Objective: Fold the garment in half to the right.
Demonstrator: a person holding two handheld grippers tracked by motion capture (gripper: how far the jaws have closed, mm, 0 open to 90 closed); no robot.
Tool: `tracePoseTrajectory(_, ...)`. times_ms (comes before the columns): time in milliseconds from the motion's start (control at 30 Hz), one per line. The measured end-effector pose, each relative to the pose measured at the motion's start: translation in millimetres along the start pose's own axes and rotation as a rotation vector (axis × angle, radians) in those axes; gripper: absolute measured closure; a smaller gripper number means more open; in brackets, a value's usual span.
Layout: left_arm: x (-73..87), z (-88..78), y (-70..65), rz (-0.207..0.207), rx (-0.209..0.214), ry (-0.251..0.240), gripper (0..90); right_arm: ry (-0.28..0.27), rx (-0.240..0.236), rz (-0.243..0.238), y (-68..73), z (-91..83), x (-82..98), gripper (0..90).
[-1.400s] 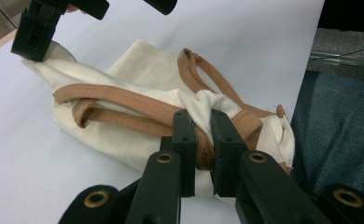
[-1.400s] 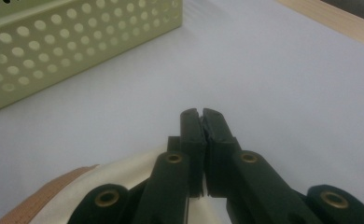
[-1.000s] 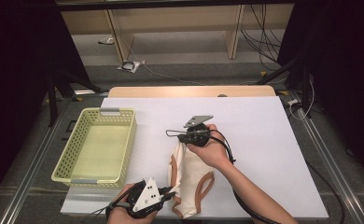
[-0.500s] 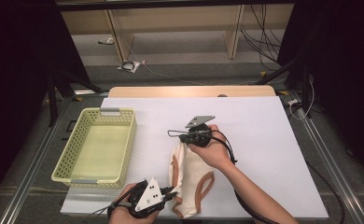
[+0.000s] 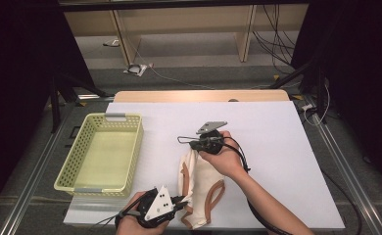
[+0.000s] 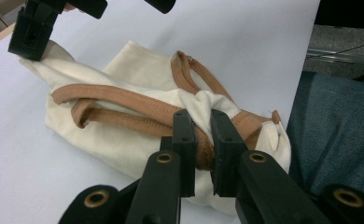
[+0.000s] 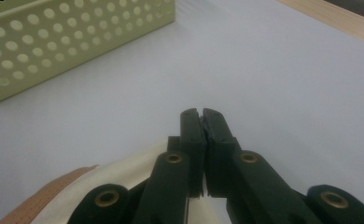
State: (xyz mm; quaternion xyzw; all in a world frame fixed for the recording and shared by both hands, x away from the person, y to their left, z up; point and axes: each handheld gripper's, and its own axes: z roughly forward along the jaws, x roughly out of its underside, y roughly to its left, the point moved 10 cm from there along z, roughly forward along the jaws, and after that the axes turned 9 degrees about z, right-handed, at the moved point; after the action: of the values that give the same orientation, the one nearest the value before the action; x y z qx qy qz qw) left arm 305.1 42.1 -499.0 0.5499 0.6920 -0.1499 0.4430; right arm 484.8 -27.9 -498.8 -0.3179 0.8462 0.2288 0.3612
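A cream cloth tote bag [image 5: 200,177] with brown straps [image 6: 119,97] lies crumpled on the white table [image 5: 277,132], near its front edge. My left gripper [image 5: 183,200] comes in from the bottom left, shut on a brown strap and the cloth bunched around it [image 6: 202,126]. My right gripper [image 5: 194,148] sits at the bag's far end, jaws pressed together on the bag's corner [image 7: 202,114]. In the left gripper view the right gripper [image 6: 30,44] rests on that corner. Cream cloth [image 7: 124,186] and a bit of strap lie under the right jaws.
A pale green perforated basket [image 5: 70,159], empty, stands on the table's left side [image 7: 54,42]. The person's blue trouser leg [image 6: 334,126] is just past the front edge. Shelving legs and cables are on the floor behind the table.
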Motion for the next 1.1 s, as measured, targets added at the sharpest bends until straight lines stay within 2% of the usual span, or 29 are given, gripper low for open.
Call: tracePoseTrajectory(1100,-3.9,4.8,-2.3,0.007,0.021,0.007,82.1,0.003,0.0,0.017,-6.8,-5.7,5.7,88.5)
